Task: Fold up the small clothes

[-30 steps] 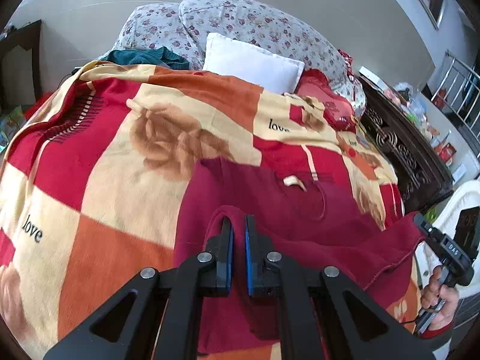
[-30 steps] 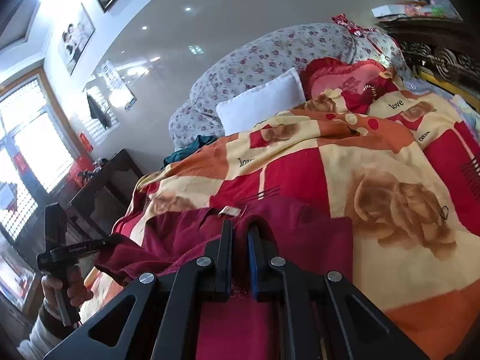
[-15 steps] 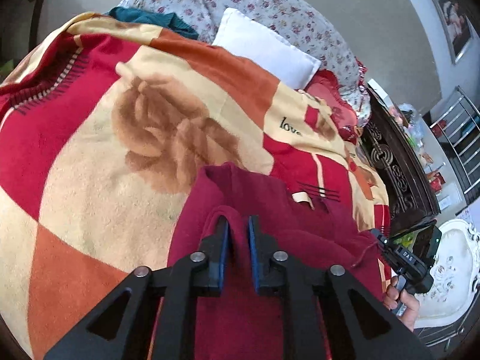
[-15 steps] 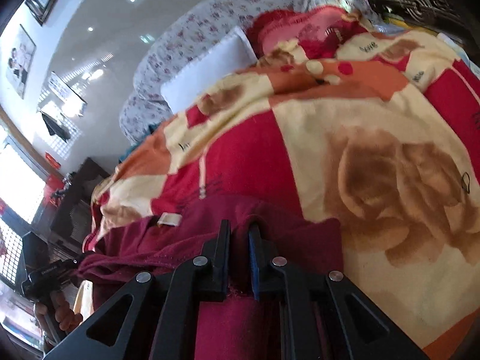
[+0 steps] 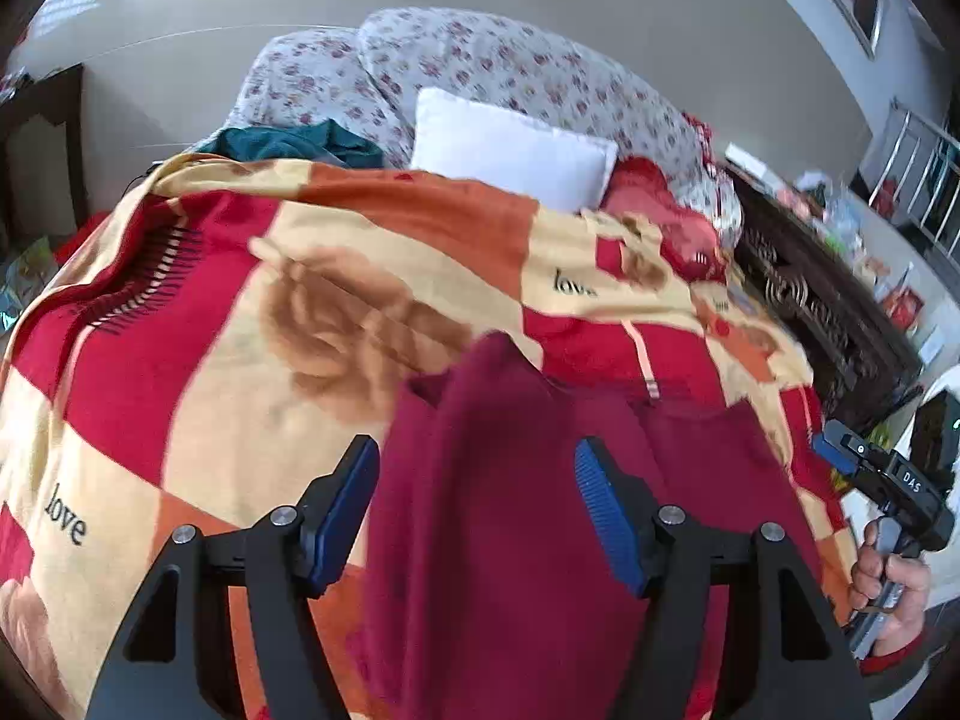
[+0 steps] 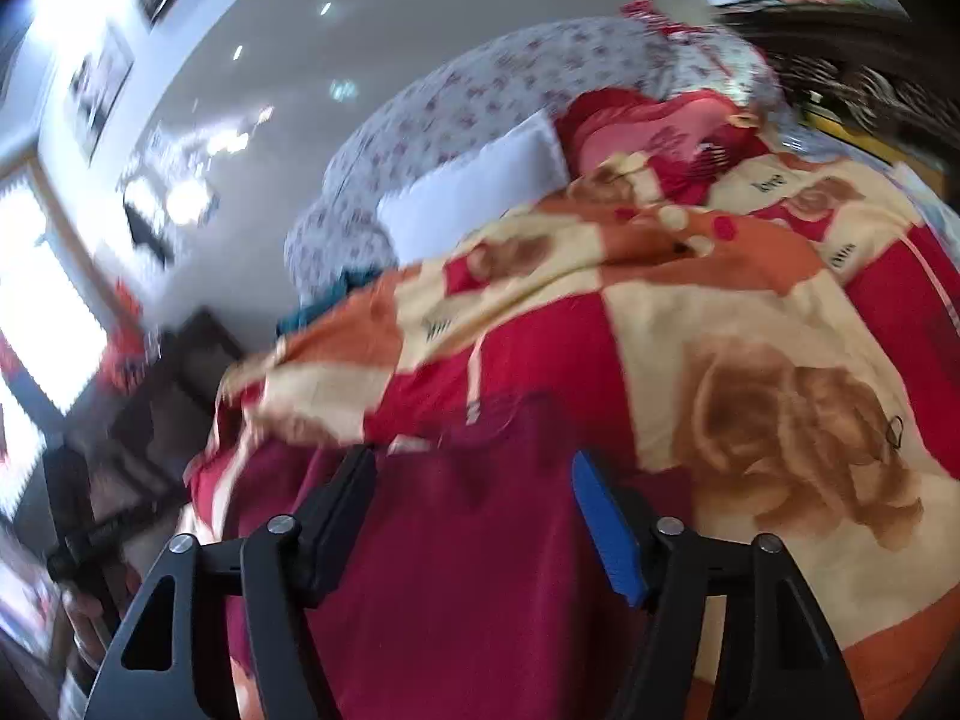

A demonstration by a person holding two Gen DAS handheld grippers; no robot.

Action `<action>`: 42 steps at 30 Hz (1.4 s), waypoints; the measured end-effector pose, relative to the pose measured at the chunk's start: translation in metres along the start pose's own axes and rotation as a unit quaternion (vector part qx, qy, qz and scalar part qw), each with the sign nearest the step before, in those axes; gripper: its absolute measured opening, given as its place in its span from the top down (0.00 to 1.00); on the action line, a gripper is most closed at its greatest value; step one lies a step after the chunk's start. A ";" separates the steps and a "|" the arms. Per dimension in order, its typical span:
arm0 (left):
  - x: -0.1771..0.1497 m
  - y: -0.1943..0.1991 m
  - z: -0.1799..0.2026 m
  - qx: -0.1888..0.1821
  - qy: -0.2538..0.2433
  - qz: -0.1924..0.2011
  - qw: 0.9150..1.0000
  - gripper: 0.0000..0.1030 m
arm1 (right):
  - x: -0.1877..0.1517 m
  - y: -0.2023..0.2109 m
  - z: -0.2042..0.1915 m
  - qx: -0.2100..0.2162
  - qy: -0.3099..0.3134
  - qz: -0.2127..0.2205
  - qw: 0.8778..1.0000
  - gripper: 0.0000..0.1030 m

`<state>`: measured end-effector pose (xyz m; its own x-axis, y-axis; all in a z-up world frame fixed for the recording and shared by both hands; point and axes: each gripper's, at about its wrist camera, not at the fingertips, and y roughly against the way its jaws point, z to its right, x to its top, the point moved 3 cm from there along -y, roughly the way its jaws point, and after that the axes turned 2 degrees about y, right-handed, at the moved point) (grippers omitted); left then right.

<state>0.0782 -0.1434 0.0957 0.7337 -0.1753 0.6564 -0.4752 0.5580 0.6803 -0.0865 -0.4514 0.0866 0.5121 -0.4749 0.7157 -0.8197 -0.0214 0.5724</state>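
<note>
My right wrist view is smeared by motion blur, leaving the window side and the hand at lower left indistinct. The maroon garment runs off the bottom edge in my left view, its lower part hidden behind the tongs' arms. Clutter on the dark cabinet is too small to identify.

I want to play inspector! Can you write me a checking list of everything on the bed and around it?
Surface: patterned blanket with roses and "love" covers the bed.
Job's things: maroon garment lies on the blanket, folded over.
Clutter: white pillow, floral pillows, teal cloth, red cushion at the head end.
Grippers: left gripper and right gripper, jaws wide open over the garment, holding nothing.
Cables: nothing seen.
Surroundings: dark carved furniture, framed pictures on the wall, bright window.
</note>
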 end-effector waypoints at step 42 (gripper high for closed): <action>-0.061 -0.061 0.058 0.120 -0.072 0.001 0.990 0.29 | -0.129 0.012 -0.021 -0.145 0.165 -0.086 0.972 0.59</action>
<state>0.0342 -0.2141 0.0336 0.6640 -0.2984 0.6856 -0.5903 0.3535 0.7256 -0.1570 -0.3715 0.0098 0.7292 -0.1770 0.6610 -0.6319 0.1965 0.7498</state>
